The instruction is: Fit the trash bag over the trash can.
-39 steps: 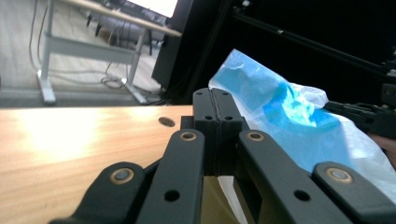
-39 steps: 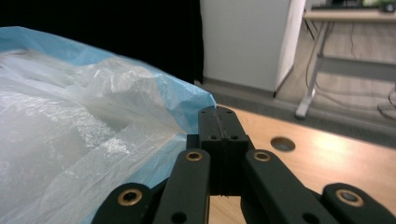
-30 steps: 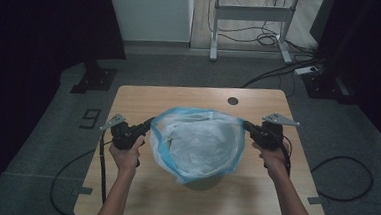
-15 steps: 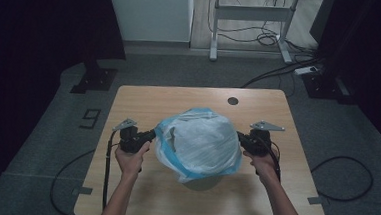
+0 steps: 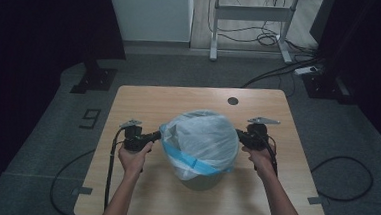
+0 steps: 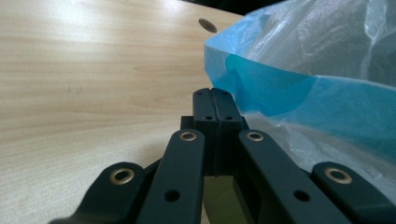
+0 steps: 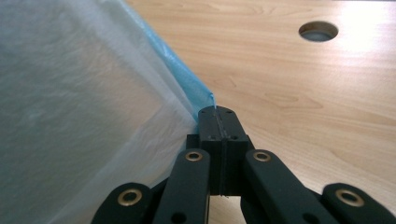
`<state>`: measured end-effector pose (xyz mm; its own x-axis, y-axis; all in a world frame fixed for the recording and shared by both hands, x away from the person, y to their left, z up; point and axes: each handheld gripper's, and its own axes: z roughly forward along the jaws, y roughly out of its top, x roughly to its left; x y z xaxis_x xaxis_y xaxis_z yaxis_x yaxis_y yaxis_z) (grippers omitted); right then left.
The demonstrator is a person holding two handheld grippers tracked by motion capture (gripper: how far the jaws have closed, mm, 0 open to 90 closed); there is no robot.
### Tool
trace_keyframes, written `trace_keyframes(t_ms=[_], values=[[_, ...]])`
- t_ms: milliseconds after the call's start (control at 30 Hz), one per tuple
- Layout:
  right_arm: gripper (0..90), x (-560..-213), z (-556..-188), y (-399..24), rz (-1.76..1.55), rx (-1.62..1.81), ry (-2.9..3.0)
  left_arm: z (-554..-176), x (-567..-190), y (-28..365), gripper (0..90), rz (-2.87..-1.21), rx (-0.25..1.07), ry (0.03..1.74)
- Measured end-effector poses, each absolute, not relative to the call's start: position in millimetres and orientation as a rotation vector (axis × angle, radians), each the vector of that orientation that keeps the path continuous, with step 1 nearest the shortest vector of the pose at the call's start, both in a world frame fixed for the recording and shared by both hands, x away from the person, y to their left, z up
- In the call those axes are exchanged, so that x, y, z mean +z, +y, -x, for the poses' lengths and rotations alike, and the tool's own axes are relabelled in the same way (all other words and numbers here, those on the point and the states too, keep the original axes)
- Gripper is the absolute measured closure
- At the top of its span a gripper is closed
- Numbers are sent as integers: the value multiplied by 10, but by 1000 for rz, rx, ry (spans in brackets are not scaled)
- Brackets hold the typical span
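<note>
From above, a blue bag (image 5: pixel 200 142) drapes over a bin (image 5: pixel 201 179) at the middle of the table (image 5: pixel 179 99), with the left gripper (image 5: pixel 158 134) and right gripper (image 5: pixel 239 134) at its two sides. In the left gripper view the jaws are pressed together, pinching the bag's blue rim (image 6: pixel 261 86). In the right gripper view the jaws likewise pinch the bag's edge (image 7: pixel 194 91), near a table hole (image 7: pixel 318 31).
</note>
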<state>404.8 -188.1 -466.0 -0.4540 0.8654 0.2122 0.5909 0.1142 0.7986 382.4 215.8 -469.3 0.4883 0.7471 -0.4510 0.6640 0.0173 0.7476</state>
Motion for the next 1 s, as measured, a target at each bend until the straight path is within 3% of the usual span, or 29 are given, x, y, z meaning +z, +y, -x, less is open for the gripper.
trace_keyframes(t_ms=[400, 567, 700, 1000], values=[[888, -4831, -3893, -2026, -1451, 1286, 2050, -3673, -4718, 2261, 896, -1690, 131, 1175], [705, -4619, -3648, -2197, -1393, 1440, 1865, -3622, -4655, 2316, 889, -1648, 177, 1145], [614, -4395, -3335, -2273, -1301, 1558, 1800, -3615, -4640, 2351, 892, -1633, 171, 1143], [541, -3983, -2635, -2013, -981, 1739, 1976, -3578, -4611, 2380, 894, -1633, 180, 1142]])
